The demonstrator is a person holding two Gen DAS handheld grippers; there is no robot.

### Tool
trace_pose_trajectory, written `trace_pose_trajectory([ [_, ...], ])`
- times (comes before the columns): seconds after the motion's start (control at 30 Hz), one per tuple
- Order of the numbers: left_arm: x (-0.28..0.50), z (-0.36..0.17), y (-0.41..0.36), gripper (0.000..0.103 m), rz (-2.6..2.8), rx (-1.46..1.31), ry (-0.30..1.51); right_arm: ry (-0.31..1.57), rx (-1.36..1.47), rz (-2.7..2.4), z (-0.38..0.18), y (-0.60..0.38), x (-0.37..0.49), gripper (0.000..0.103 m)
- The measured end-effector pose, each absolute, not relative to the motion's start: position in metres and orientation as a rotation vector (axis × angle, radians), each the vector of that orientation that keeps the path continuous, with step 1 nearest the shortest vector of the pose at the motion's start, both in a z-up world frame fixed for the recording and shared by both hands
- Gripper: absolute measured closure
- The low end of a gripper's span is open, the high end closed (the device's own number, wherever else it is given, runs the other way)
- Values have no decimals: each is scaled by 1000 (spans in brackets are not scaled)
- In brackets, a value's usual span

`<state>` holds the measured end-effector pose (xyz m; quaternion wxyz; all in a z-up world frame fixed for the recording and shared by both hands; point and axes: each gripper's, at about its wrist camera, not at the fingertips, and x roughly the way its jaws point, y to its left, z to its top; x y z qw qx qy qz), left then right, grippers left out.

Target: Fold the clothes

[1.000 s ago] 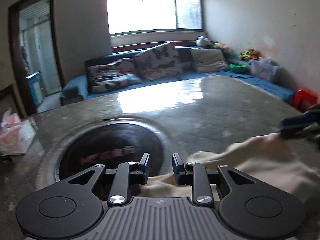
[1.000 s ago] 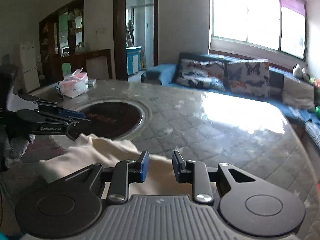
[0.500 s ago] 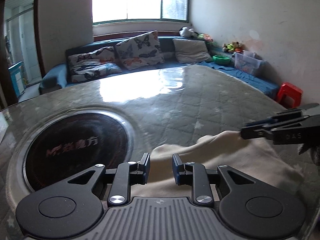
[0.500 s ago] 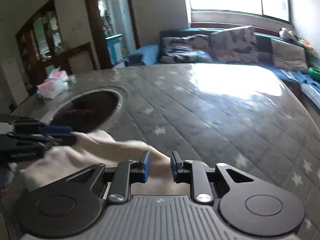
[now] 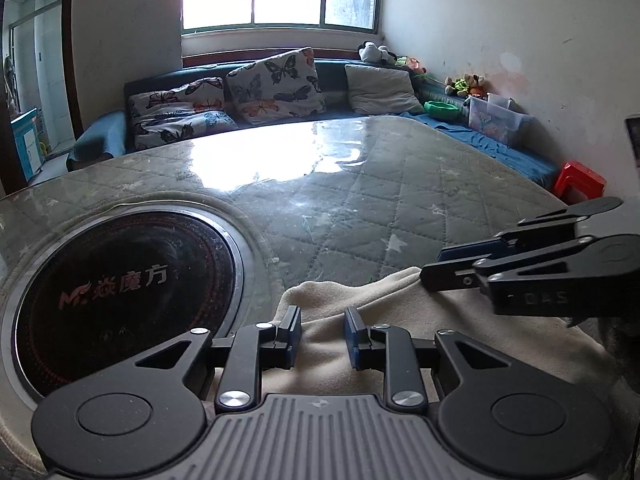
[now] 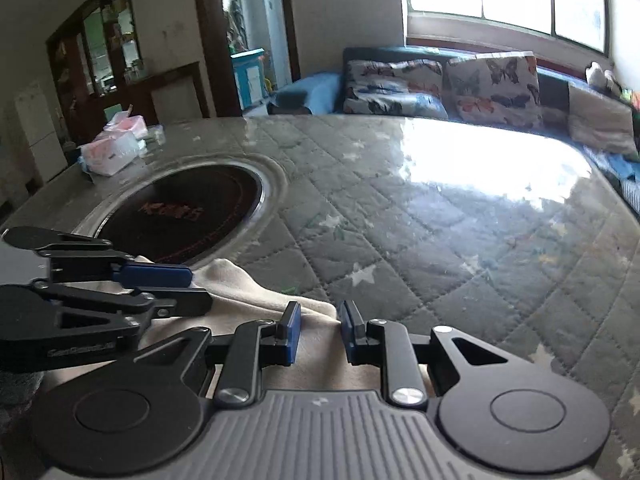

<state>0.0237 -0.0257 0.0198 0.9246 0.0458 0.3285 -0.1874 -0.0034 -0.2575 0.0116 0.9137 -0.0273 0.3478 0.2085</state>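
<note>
A cream fleece garment [image 5: 400, 320] lies bunched at the near edge of the table, beside the round black hob [image 5: 120, 280]. My left gripper [image 5: 322, 320] is shut on a raised fold of it, and the fabric fills the narrow gap between the blue pads. My right gripper [image 6: 318, 316] is shut on the garment [image 6: 240, 292] at its other end. In the left wrist view the right gripper [image 5: 434, 268] reaches in from the right, its tips on the cloth's far edge. The left gripper [image 6: 200, 290] comes in from the left in the right wrist view.
The table [image 5: 360, 208] has a grey quilted cover with stars under a glossy sheet. Pink tissue packs [image 6: 112, 148] sit at its far left. A sofa with butterfly cushions [image 5: 272, 84] runs behind, and a red stool [image 5: 580, 180] stands at the right.
Both grippers have come forward and down toward the table with the cream garment. The two grippers now stand closer together, and the cloth rests lower on the table.
</note>
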Motion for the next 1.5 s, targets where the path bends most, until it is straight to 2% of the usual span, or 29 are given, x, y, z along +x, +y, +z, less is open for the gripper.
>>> trace_pose_trajectory([
  [0.7,23,19,-31,76,-372,112,670,673,-312,715,13,-212,-104,82],
  [1.27,15,20,-31,76,-364,112,653,695,-167,617,25,-274,-139,80],
  [1.5,-20,35,-25,75,-399,114,598,675,-115,518,23,-290,-118,77],
])
